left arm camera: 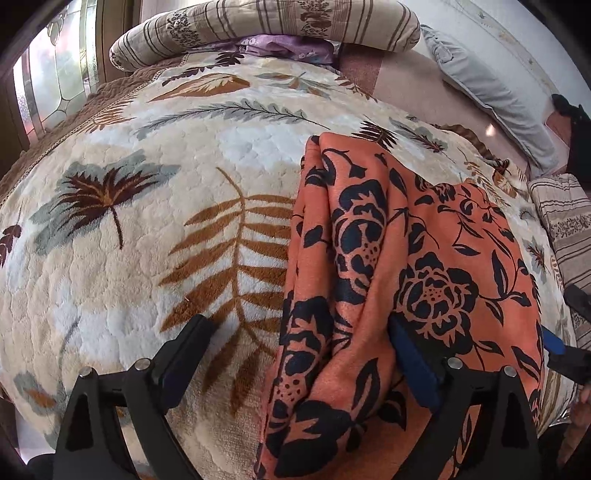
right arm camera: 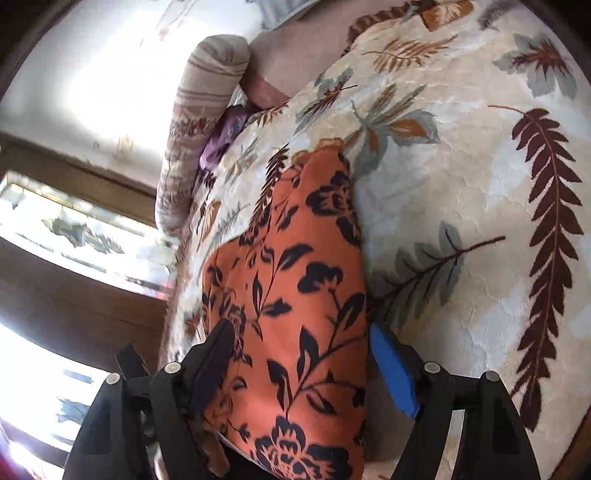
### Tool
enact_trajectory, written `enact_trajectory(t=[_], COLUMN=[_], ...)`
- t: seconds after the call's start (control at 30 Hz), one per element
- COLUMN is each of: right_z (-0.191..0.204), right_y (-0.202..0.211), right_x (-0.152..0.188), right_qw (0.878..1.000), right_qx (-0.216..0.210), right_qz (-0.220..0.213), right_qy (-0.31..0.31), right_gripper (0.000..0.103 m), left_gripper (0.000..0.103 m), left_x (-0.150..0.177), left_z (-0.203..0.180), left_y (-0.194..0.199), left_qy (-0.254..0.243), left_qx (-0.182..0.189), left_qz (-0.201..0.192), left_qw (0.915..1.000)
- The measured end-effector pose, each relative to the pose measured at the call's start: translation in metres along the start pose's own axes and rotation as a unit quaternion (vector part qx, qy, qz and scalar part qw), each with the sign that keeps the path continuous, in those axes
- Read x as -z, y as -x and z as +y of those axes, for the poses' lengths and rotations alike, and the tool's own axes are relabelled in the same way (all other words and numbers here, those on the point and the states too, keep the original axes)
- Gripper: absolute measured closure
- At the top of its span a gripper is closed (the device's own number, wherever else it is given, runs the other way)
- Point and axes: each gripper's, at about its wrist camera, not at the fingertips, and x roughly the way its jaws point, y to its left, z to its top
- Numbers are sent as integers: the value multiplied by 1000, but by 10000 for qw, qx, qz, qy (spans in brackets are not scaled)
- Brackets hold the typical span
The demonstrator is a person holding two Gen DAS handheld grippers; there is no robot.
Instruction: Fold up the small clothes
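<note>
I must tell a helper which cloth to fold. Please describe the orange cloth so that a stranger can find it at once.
Start from the bed, covered by a cream blanket with brown and grey leaves. On it, between both open grippers, lies the orange cloth, bunched into long folds. It alone is bright orange with black roses; the purple cloth sits far off under the striped pillow.

Your left gripper (left arm camera: pixel 299 354) has the garment (left arm camera: pixel 388 280) lying on the blanket (left arm camera: pixel 147 221) ahead-right; pillow (left arm camera: pixel 266 26) lies far ahead.

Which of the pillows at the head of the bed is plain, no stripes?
The pale grey pillow at the far right. The big pillow along the top and the small one near the garment are both striped.
</note>
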Motion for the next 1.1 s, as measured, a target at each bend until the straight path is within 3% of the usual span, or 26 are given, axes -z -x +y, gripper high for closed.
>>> enact_trajectory(t=[0.03, 0.1, 0.13, 0.2, 0.23, 0.3, 0.33, 0.37, 0.4, 0.47, 0.5, 0.6, 0.67, 0.7, 0.73, 0.8, 0.9, 0.93, 0.97, 1.0, 1.1], right_z=[-8, -22, -21, 23, 51, 91, 89, 73, 53, 35, 31, 17, -4, -18, -20, 13, 75, 81, 81, 79, 76], right_y=[-9, -47, -60, -56, -48, -46, -56, -67, -68, -57, -53, -46, -56, -70, -84, -81, -68, -70, -73, -76, -37], right_x=[-9, -24, -25, -18, -8, 15, 17, 13, 8, 0, -4, -25, -43, -48, -49, -46, -20, -16, -14, -14, 1], right_qw=[9996, 9940, 9931, 9961, 9884, 9617, 9560, 9593, 9679, 9877, 9929, 9994, 9994, 9970, 9952, 9967, 9681, 9590, 9526, 9481, 9441], right_qx=[-123, -387, -286, 512, 951, 1589, 1799, 1910, 1849, 1210, 886, 300, -9, -69, -75, 602, 1653, 1885, 2135, 2387, 2538], right_qz=[67, 685, 847, 559, 290, -96, -3, 202, 299, 219, 241, -11, -1, 308, 610, 446, -99, -132, -75, 31, -384], right_qy=[-229, -756, -759, 453, 1145, 2231, 2319, 2071, 1677, 969, 758, 175, -337, -710, -765, 307, 1882, 2112, 2165, 2100, 2067], right_gripper=[24, 27, 53, 66, 67, 67, 67, 65, 56, 47, 34, 21, 21, 36, 59, 65, 65, 61, 42, 36, 36], left_gripper=[6, 6, 6, 6, 6, 5, 4, 4, 3, 3, 3, 3, 3, 3, 3, 3, 3, 3, 3, 3, 3], left_x=[1, 1, 2, 2, 2, 2, 2, 2, 2, 2, 2, 2, 2, 2, 2, 2, 3, 3, 3, 2, 3], left_z=[1, 2, 2, 5, 6, 6, 5, 4, 3, 5, 5, 4, 3, 2, 3, 4, 3, 2, 2, 1, 4], left_y=[0, 0, 1, 0, 1, 0, -1, -1, -1, 0, 0, 0, 0, 0, 0, 0, 0, 0, 0, 0, 2], left_qy=[-2, -12, -21, -11, -7, -5, -18, -47, -64, -35, -31, -36, -37, -46, -48, -50, -39, -41, -33, -28, 23], left_qx=[19, 33, 32, 94, 115, 90, 76, 70, 69, 116, 121, 92, 99, 92, 96, 104, 93, 62, 52, 68, 116], left_qz=[-5, -26, -35, -49, -59, -80, -76, -77, -81, -85, -86, -93, -93, -97, -97, -102, -123, -129, -131, -119, -105], left_qw=[10000, 10000, 10000, 9999, 9999, 9999, 9999, 9999, 9999, 9999, 9999, 9999, 9999, 9999, 9999, 9999, 9999, 9999, 9999, 9999, 9999])
